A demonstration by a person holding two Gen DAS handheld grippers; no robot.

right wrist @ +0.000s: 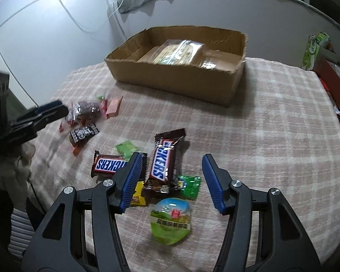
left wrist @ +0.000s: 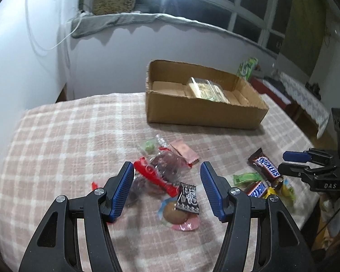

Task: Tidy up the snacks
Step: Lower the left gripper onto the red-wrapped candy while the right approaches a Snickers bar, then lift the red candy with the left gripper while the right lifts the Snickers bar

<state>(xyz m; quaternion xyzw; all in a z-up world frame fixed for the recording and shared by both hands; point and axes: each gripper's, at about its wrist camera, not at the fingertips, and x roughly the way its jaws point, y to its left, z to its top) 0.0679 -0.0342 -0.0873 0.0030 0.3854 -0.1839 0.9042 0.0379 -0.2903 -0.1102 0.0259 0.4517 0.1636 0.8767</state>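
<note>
My left gripper [left wrist: 167,170] is open above a heap of snacks: a clear bag of dark sweets with a red clip [left wrist: 156,176], a black sachet [left wrist: 189,198], a round brown snack [left wrist: 173,213] and a pink packet [left wrist: 185,151]. My right gripper [right wrist: 170,165] is open over two Snickers bars [right wrist: 163,161] [right wrist: 107,165], green packets [right wrist: 189,184], a yellow packet [right wrist: 138,196] and a green jelly cup [right wrist: 171,219]. The cardboard box [left wrist: 199,113] [right wrist: 170,77] stands behind and holds a clear-wrapped pack [right wrist: 181,51].
A checked pink cloth [right wrist: 272,136] covers the table. A white wall lies to the left and behind. A green packet [right wrist: 315,49] and red items stand off the table's right edge. The left gripper shows at the left of the right wrist view [right wrist: 45,113].
</note>
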